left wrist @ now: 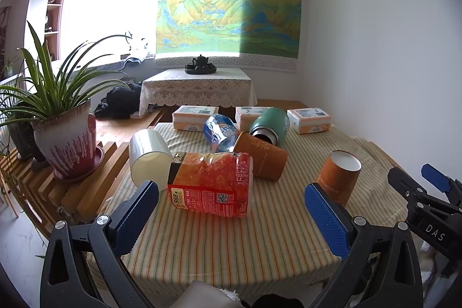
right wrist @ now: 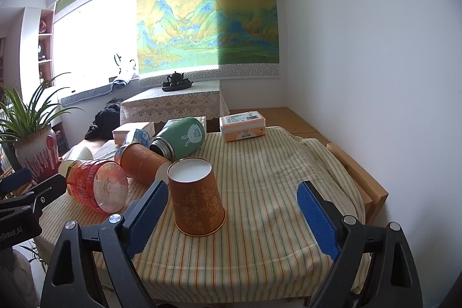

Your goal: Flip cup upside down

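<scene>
We see the orange paper cup [right wrist: 196, 198] standing upside down on the striped cloth of the desk [right wrist: 274, 163], its white base facing up and its wide rim flat on the cloth. In the right wrist view it sits just beside the left finger of our right hand-held gripper [right wrist: 232, 214], whose blue pads are spread wide apart and grip nothing; whether that finger touches the cup we cannot tell. In the left wrist view the same cup [left wrist: 342, 175] stands toward the right, just beyond the right pad of our left hand-held gripper [left wrist: 231, 217], which is likewise spread open and empty.

Behind the cup a second orange paper cup [right wrist: 143, 163] lies on its side, its mouth end against a green thermos flask [right wrist: 182, 140] that also lies on its side with its open steel mouth turned to the left. A red-labelled plastic bottle [left wrist: 210, 184] lies on its side in front of our left hand-held gripper, with a blue-labelled bottle [left wrist: 219, 134] behind it and a white roll [left wrist: 148, 160] just beside its left end. Tissue packs [left wrist: 195, 117] line the far edge of the desk. A potted plant [left wrist: 66, 140] stands on a wooden slatted rack to the left.
</scene>
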The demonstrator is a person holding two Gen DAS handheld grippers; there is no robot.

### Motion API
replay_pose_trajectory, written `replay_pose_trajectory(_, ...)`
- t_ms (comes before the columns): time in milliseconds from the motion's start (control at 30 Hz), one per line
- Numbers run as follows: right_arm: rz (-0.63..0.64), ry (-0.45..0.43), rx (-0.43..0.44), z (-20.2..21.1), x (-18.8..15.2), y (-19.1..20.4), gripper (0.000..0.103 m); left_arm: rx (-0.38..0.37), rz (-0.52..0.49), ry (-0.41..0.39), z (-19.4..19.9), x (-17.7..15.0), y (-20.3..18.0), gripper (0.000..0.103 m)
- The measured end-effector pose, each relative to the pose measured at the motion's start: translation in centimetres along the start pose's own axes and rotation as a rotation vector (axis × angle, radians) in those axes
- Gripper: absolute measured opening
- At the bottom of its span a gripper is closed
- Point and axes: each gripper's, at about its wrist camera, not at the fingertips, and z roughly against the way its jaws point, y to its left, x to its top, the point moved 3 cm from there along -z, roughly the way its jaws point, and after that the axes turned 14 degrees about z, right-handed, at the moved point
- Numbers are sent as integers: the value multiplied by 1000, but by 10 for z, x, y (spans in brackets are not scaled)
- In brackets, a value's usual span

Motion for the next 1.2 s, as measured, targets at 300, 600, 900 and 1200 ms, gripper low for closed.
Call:
replay_pose_trajectory(300,5,1,1,-2,0,2,88,-4,3,3,-1,1,2,102)
replay_pose_trajectory(600,7,4,2,-3,1,3,88,-5,4,4,-3,1,3,102)
replay_pose_trajectory(900,0,6,5,-6,1,4,88,-11,-6,19,-8,2,1,102)
replay_pose_trajectory(1200,-28,5,5,-9,7,-4,88,-26,-16,-7,-3,13,-6,102)
